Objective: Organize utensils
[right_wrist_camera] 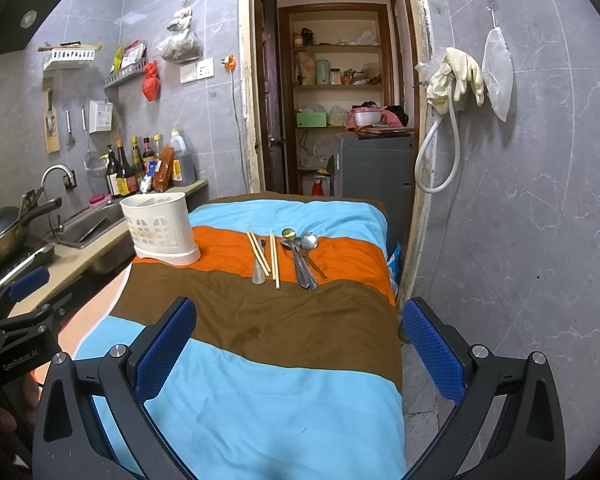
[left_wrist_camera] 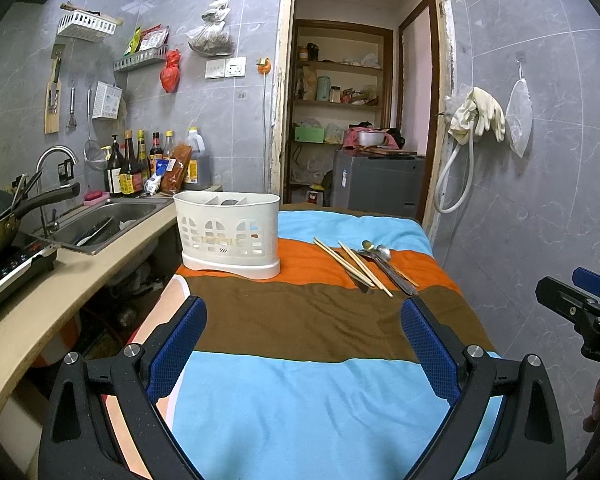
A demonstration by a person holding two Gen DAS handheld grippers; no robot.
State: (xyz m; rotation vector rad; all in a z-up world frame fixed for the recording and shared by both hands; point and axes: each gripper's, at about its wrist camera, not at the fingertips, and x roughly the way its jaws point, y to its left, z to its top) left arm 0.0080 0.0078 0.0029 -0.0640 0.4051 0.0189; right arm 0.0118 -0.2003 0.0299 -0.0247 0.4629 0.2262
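Note:
A white plastic utensil holder (left_wrist_camera: 228, 232) (right_wrist_camera: 160, 230) with inner compartments stands on the orange stripe of a striped cloth-covered table (left_wrist_camera: 300, 392) (right_wrist_camera: 268, 380). To its right lie wooden chopsticks (left_wrist_camera: 350, 262) (right_wrist_camera: 265, 257) and a small pile of metal spoons (left_wrist_camera: 384, 262) (right_wrist_camera: 303, 256), one gold-coloured. My left gripper (left_wrist_camera: 304, 316) is open and empty above the near part of the cloth. My right gripper (right_wrist_camera: 300, 320) is open and empty, also short of the utensils.
A counter (left_wrist_camera: 100, 256) with a steel sink (left_wrist_camera: 100, 224), faucet, wok (left_wrist_camera: 0, 216) and sauce bottles (left_wrist_camera: 140, 164) runs along the left. A doorway (left_wrist_camera: 360, 100) with shelves is behind the table. A tiled wall with gloves (left_wrist_camera: 476, 114) is on the right.

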